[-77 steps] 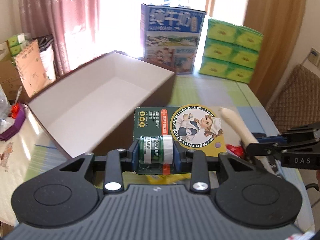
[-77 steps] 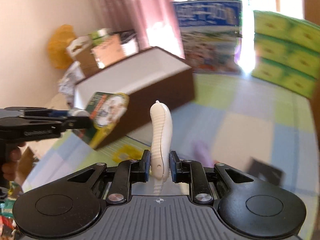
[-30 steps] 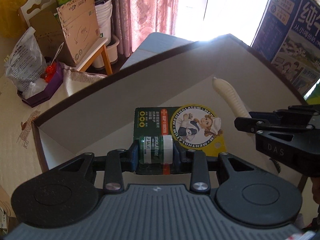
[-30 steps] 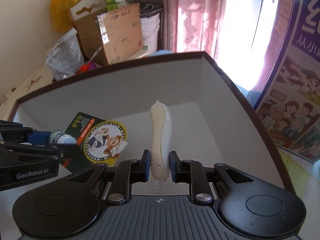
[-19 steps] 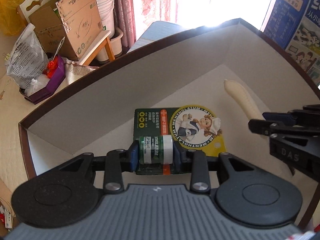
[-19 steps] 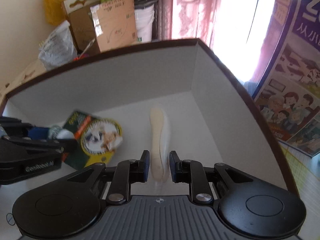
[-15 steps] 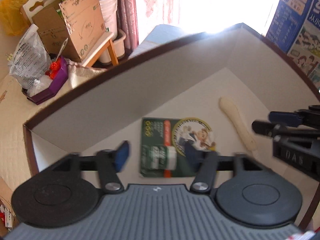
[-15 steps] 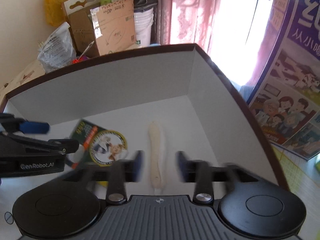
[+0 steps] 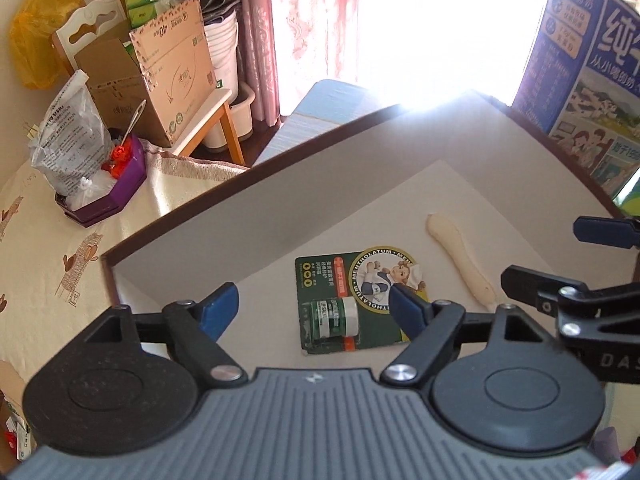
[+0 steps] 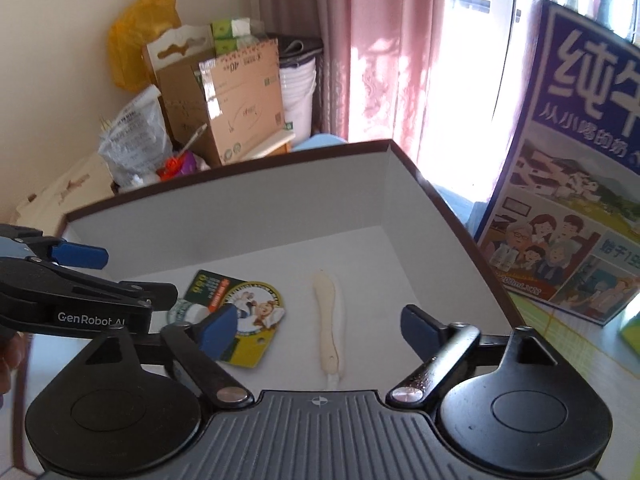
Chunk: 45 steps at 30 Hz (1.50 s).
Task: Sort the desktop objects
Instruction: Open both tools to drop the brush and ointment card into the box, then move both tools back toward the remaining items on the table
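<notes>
A green Mentholatum blister card (image 9: pixel 352 300) lies flat on the floor of the brown box with a white inside (image 9: pixel 280 208). A cream ribbed handle (image 9: pixel 460 260) lies beside it on its right. My left gripper (image 9: pixel 316 300) is open and empty above the card. My right gripper (image 10: pixel 320 324) is open and empty above the cream handle (image 10: pixel 328 320). The card (image 10: pixel 240 312) and the box (image 10: pixel 240 240) show in the right wrist view too. Each gripper appears at the edge of the other's view.
A blue milk carton case (image 10: pixel 580 160) stands right of the box. A purple tray (image 9: pixel 104 188), a plastic bag (image 9: pixel 68 136) and cardboard boxes (image 9: pixel 160 76) sit beyond the box on the left. Pink curtains (image 10: pixel 380 40) hang behind.
Both grippers carried their items over the box, lowered them and opened. The card and the cream handle now lie on the box floor, and both grippers have lifted slightly.
</notes>
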### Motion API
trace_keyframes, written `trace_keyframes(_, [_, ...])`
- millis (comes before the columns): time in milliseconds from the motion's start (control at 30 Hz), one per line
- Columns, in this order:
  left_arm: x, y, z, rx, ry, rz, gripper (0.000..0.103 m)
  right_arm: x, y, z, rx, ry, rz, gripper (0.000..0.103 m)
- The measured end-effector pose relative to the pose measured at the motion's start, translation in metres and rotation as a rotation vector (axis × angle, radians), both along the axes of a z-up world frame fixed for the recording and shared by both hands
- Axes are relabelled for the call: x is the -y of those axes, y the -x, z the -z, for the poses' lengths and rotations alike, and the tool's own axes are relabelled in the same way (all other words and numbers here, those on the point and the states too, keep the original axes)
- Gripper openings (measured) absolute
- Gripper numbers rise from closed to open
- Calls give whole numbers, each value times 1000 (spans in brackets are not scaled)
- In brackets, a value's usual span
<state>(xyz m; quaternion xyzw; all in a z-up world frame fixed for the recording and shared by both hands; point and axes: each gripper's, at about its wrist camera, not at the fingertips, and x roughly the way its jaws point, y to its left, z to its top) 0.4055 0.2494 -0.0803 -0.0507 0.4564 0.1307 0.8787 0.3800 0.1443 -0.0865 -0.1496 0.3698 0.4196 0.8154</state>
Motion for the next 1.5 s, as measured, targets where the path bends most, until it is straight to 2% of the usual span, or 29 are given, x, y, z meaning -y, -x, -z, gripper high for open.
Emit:
trace_keyframes(133, [0,20,-14,27,10,-3,86,13,15,-14,-3,-47,15,94])
trace_keyframes(300, [7,50,-34,60,14,8,87,30,40,-34,24,-75,29,96])
trace_keyframes(367, [10,62,-42,73,13,7,92,36,50,-40,42,-79,33,97])
trace_keyframes(800, [36,128,-91,160,-15,29,92,76,108,-77,92,-124,78,99])
trace_keyframes(1233, [76,202,-107,181,-13,73,92,137,171,-92,89,-156,120,101])
trace_keyframes(1500, [97,235,-109,170,-34,73,92,174,203,-94,88,-151,136,101])
